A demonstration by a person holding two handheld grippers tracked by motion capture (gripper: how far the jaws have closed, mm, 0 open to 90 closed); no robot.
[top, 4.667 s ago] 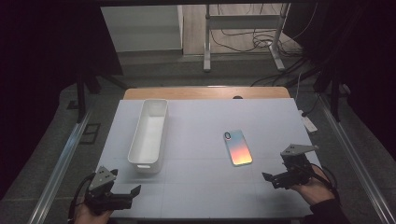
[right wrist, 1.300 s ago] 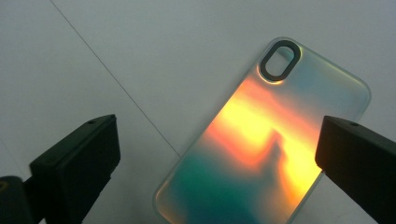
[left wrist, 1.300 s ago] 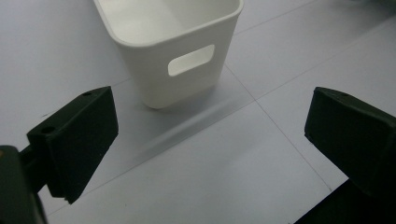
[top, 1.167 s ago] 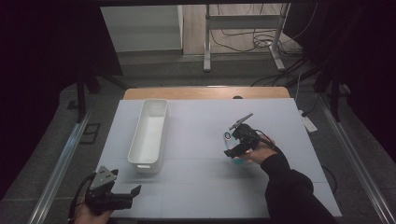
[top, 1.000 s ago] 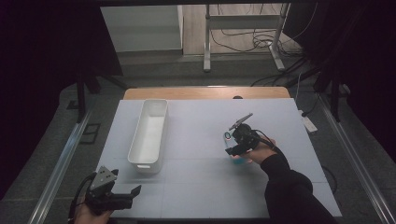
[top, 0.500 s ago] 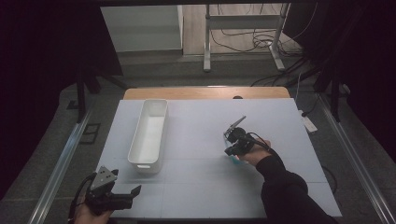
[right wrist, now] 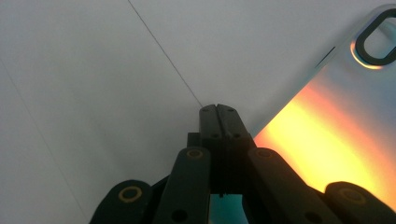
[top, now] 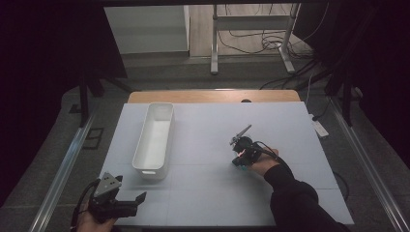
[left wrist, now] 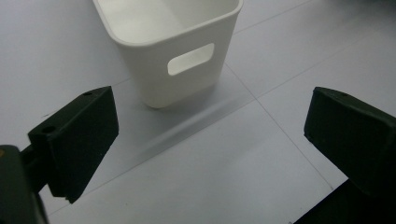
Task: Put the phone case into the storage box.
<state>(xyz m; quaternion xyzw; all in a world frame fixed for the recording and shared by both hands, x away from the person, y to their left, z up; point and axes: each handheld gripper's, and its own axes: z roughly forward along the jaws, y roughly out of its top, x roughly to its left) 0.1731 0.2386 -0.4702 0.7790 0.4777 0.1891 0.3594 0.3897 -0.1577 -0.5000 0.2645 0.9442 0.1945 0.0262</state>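
The high view is looking down on a pale table (top: pixel 203 193) with two hands working at it. At the near left corner, the left gripper (top: pixel 126 205) is sitting low in a hand, and its two black jaws are standing wide apart with nothing between them. The left gripper view is looking along those jaws at the short end of a white bin (left wrist: pixel 177 51), which has a little slot handle cut in it. That white bin (top: pixel 154 140) is lying long and narrow on the left half of the table, near the left gripper but not touching it.

Going right, the right gripper (top: pixel 240 157) is pointing down at the middle of the table, with a dark sleeve (top: pixel 295 203) reaching in behind it. In the right gripper view, the right gripper (right wrist: pixel 218 109) is showing its jaws pressed flat together, and they have just been closing. Nothing is sitting between them. The tip is touching the table just beside the long edge of a shiny phone case (right wrist: pixel 336 121). The phone case is lying flat and glowing orange and yellow, with its camera hole at the far end.
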